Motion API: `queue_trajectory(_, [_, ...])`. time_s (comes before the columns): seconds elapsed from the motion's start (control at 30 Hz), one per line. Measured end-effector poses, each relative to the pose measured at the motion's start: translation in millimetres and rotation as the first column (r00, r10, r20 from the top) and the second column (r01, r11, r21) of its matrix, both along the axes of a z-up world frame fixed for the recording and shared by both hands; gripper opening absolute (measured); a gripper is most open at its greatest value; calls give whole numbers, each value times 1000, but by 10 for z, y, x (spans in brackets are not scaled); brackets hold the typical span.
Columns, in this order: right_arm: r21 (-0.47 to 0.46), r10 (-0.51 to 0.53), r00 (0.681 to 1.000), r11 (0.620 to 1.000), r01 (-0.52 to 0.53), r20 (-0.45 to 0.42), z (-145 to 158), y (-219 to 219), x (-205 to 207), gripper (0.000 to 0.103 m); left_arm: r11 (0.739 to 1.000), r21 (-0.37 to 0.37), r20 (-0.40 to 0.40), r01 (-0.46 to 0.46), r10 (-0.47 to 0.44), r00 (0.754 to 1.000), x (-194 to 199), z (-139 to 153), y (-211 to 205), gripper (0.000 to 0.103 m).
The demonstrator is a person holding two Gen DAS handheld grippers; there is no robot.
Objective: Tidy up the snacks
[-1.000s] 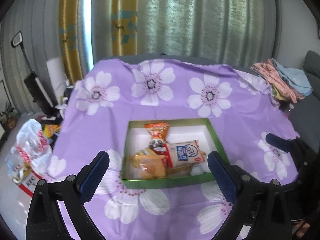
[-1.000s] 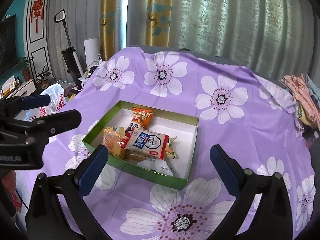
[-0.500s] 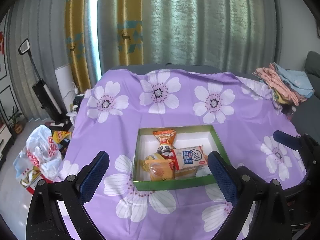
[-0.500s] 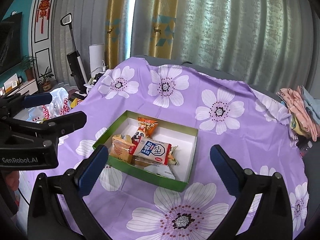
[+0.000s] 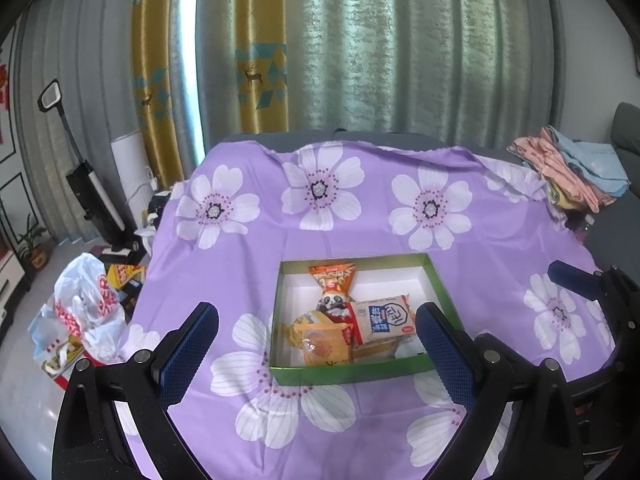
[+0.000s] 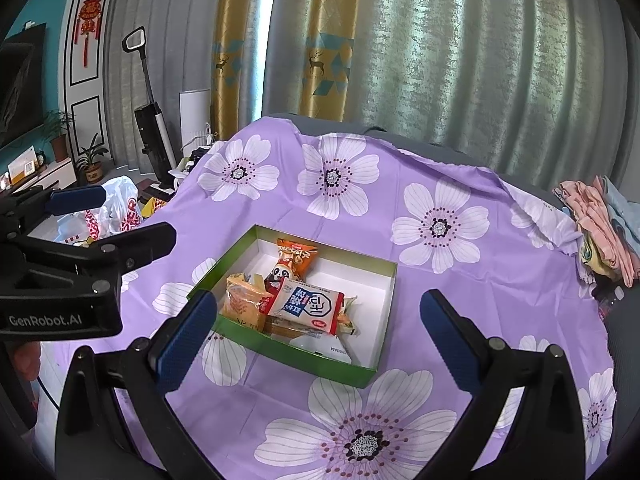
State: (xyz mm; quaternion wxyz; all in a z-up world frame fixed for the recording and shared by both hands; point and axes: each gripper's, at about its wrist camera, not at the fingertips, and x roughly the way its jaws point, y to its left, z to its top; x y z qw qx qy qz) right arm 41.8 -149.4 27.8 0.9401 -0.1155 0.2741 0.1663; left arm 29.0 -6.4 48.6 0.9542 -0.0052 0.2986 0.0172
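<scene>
Left wrist view looks down over a table draped in a purple cloth (image 5: 248, 280) printed with big white flowers, and in the middle of it sits a shallow green box (image 5: 352, 372) with a white inside. The snacks are all piled in the near-left part of that box: an orange packet (image 5: 332, 276) at the back, a little panda-faced pack (image 5: 333, 304) below it, a white packet with blue lettering (image 5: 382, 318) lying across the heap, and a yellow-orange bag (image 5: 320, 344) at the near edge. The left gripper (image 5: 318, 356) hangs above the near side of the box with its blue-padded fingers spread wide and nothing between them. From the right wrist view the right gripper (image 6: 318, 340) is the same, wide apart and empty, hovering over the box's near rim. A heap of folded clothes (image 6: 600, 220) rests at the table's far right, and a white plastic bag (image 5: 86, 308) lies on the floor to the left.
</scene>
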Motion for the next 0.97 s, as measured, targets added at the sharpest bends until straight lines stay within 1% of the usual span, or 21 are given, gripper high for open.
queue_trajectory(0.57, [1,10,1000,1000,-10,-4,2,98,71,103,1000,-8,-5,-9,9,1000,44,24,52,99])
queue_trajectory(0.8, [1,10,1000,1000,-10,-4,3,101,66,103,1000,4,7,-14,14,1000,60,38,69,99])
queue_trajectory(0.97, [-2,12,1000,1000,-12,-4,-15,126,72,103,1000,-2,13,-23,23,1000,115,22,91,99])
